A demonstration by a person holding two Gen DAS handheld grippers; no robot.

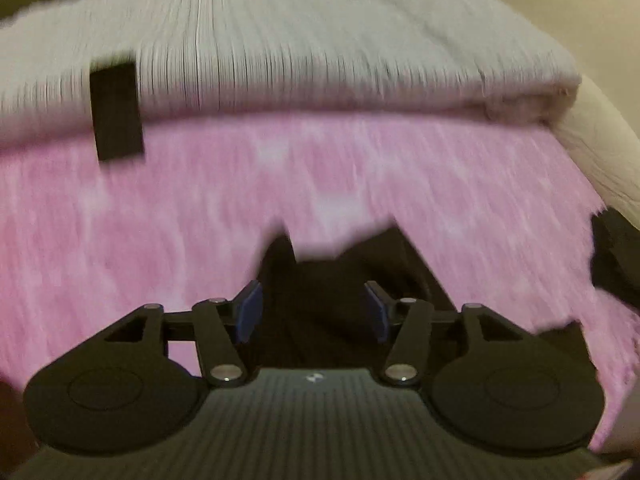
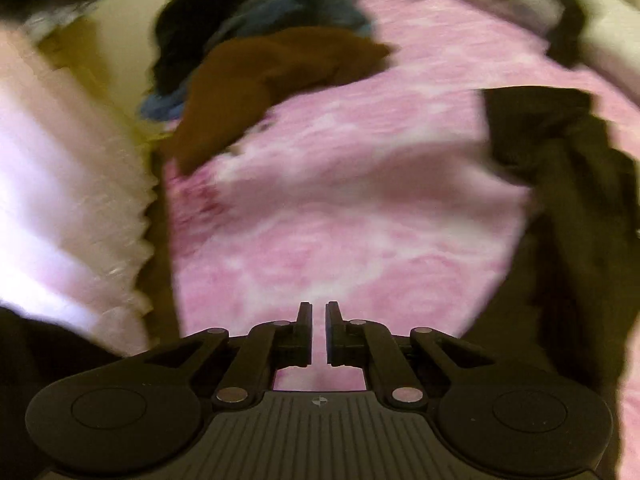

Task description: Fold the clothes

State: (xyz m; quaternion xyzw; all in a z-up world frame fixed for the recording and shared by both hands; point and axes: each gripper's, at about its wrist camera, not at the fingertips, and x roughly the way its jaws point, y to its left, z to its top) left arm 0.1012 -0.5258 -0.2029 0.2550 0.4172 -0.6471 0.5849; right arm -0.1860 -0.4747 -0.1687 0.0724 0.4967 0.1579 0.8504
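Observation:
Both views are blurred by motion. In the left wrist view my left gripper (image 1: 314,312) stands open, its blue pads (image 1: 249,312) wide apart over a black garment (image 1: 332,276) lying on a pink fluffy blanket (image 1: 360,184). No cloth is pinched between the pads. In the right wrist view my right gripper (image 2: 318,312) is shut to a thin slit with only the pink blanket (image 2: 360,208) showing through. A dark garment (image 2: 560,208) lies to its right. A brown garment (image 2: 280,76) lies ahead to the left.
A folded grey ribbed blanket (image 1: 280,52) with a black rectangular patch (image 1: 116,108) lies at the far side of the pink blanket. Blue clothes (image 2: 296,4) and black clothes (image 2: 192,20) are piled behind the brown garment. White fluffy fabric (image 2: 60,184) fills the left edge.

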